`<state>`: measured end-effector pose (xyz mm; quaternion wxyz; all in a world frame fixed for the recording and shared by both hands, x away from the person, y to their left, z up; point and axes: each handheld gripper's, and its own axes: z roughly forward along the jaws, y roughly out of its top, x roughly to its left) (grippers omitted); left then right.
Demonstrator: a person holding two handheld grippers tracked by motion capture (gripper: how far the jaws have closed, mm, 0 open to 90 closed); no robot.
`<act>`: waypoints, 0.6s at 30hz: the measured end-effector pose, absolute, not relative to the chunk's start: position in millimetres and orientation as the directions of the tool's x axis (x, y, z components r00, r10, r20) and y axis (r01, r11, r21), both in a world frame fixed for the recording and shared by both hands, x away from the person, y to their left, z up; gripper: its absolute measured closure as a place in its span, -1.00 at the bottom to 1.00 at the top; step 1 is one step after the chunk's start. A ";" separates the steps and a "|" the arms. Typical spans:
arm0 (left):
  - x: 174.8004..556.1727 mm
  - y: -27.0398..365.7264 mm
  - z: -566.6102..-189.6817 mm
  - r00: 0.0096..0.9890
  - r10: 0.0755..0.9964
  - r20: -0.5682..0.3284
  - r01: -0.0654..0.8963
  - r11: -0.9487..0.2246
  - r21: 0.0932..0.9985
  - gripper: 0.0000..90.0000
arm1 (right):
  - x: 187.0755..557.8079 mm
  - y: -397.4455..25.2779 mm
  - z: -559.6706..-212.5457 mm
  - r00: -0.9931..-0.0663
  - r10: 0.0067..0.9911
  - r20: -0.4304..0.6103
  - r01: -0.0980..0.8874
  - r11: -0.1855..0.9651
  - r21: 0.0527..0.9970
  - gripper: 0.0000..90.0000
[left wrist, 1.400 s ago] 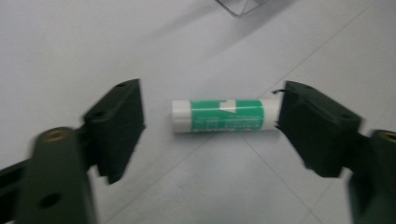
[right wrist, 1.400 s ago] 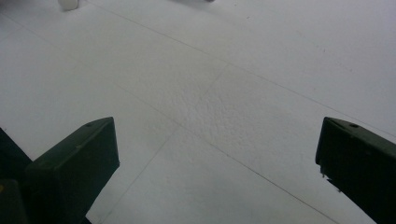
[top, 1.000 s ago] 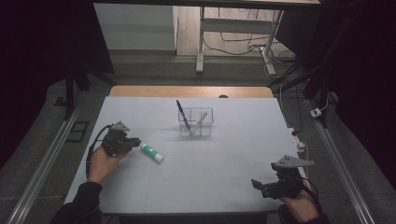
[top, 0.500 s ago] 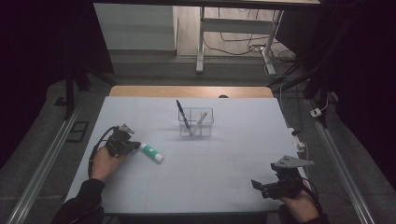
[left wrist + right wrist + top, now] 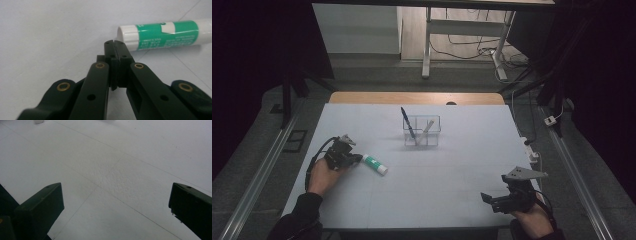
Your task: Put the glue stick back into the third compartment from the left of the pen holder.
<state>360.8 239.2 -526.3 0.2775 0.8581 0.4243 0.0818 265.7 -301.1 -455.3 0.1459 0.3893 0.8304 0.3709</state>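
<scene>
A green-and-white glue stick point(image 5: 375, 164) point(image 5: 165, 33) lies flat on the white table, left of the middle. My left gripper point(image 5: 355, 159) point(image 5: 115, 44) rests on the table with its jaws pressed together and nothing between them; their tips sit right at the stick's white cap end. At the front right, my right gripper point(image 5: 488, 199) point(image 5: 116, 202) lies low over bare table with its jaws spread wide. A clear organiser box point(image 5: 421, 131) stands mid-table holding a dark blue pen point(image 5: 406, 121) and a pale stick point(image 5: 425, 131).
The table point(image 5: 452, 170) is white with faint seam lines. A wooden strip point(image 5: 412, 98) runs along its far edge. A power strip and cables point(image 5: 532, 150) hang at the right edge. Metal rails flank both sides on the floor.
My left gripper has slid a little toward the glue stick, so its shut tips now reach the cap end. The right gripper has stayed put.
</scene>
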 end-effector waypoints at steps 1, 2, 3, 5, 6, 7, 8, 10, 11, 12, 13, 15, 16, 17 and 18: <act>359.9 239.0 -525.8 0.629 0.772 -0.098 0.683 -0.487 0.545 0.97 | 265.7 -301.1 -455.3 -0.654 0.755 0.046 0.538 0.422 0.729 -1.00; 359.1 238.7 -525.4 0.632 0.768 -0.103 0.681 -0.488 0.545 0.97 | 265.7 -301.1 -455.3 -0.655 0.755 0.047 0.538 0.422 0.729 -1.00; 358.2 238.2 -525.1 0.636 0.763 -0.110 0.681 -0.489 0.546 0.97 | 265.7 -301.1 -455.3 -0.655 0.754 0.047 0.538 0.422 0.729 -1.00; 356.6 235.1 -525.2 0.650 0.751 -0.115 0.674 -0.500 0.543 0.97 | 265.7 -300.9 -455.3 -0.655 0.754 0.046 0.538 0.423 0.729 -1.00; 356.2 232.7 -525.4 0.658 0.746 -0.104 0.668 -0.514 0.538 0.97 | 265.8 -300.9 -455.3 -0.656 0.754 0.045 0.539 0.425 0.728 -1.00; 356.4 230.6 -525.6 0.662 0.744 -0.090 0.662 -0.525 0.535 0.97 | 265.9 -300.8 -455.3 -0.656 0.754 0.045 0.539 0.425 0.727 -1.00; 357.3 229.3 -525.3 0.661 0.746 -0.081 0.661 -0.527 0.535 0.97 | 266.0 -300.8 -455.3 -0.656 0.754 0.045 0.539 0.426 0.727 -1.00; 360.0 229.0 -524.0 0.646 0.760 -0.064 0.662 -0.517 0.543 0.97 | 266.0 -300.5 -455.3 -0.656 0.753 0.046 0.540 0.426 0.726 -1.00; 361.9 229.6 -523.6 0.637 0.768 -0.060 0.665 -0.509 0.546 0.97 | 265.9 -300.3 -455.4 -0.653 0.756 0.042 0.539 0.426 0.726 -1.00; 363.8 230.4 -523.4 0.630 0.774 -0.055 0.667 -0.504 0.549 0.97 | 265.8 -300.4 -455.2 -0.655 0.754 0.043 0.540 0.427 0.725 -1.00; 366.2 231.2 -523.3 0.626 0.778 -0.057 0.669 -0.497 0.553 0.97 | 265.9 -300.4 -455.2 -0.655 0.754 0.043 0.540 0.427 0.725 -1.00; 371.7 231.1 -523.0 0.617 0.784 -0.058 0.670 -0.486 0.560 0.97 | 266.2 -300.3 -455.6 -0.656 0.753 0.047 0.540 0.425 0.726 -1.00; 374.8 230.3 -522.8 0.614 0.787 -0.063 0.672 -0.479 0.565 0.97 | 266.3 -300.3 -455.6 -0.656 0.753 0.047 0.541 0.425 0.726 -1.00; 378.0 229.2 -522.8 0.612 0.788 -0.068 0.671 -0.472 0.571 0.97 | 266.4 -300.2 -455.6 -0.656 0.753 0.047 0.541 0.425 0.726 -1.00; 381.1 227.7 -522.7 0.610 0.790 -0.066 0.670 -0.469 0.575 0.97 | 266.3 -300.2 -455.5 -0.656 0.753 0.047 0.540 0.426 0.726 -1.00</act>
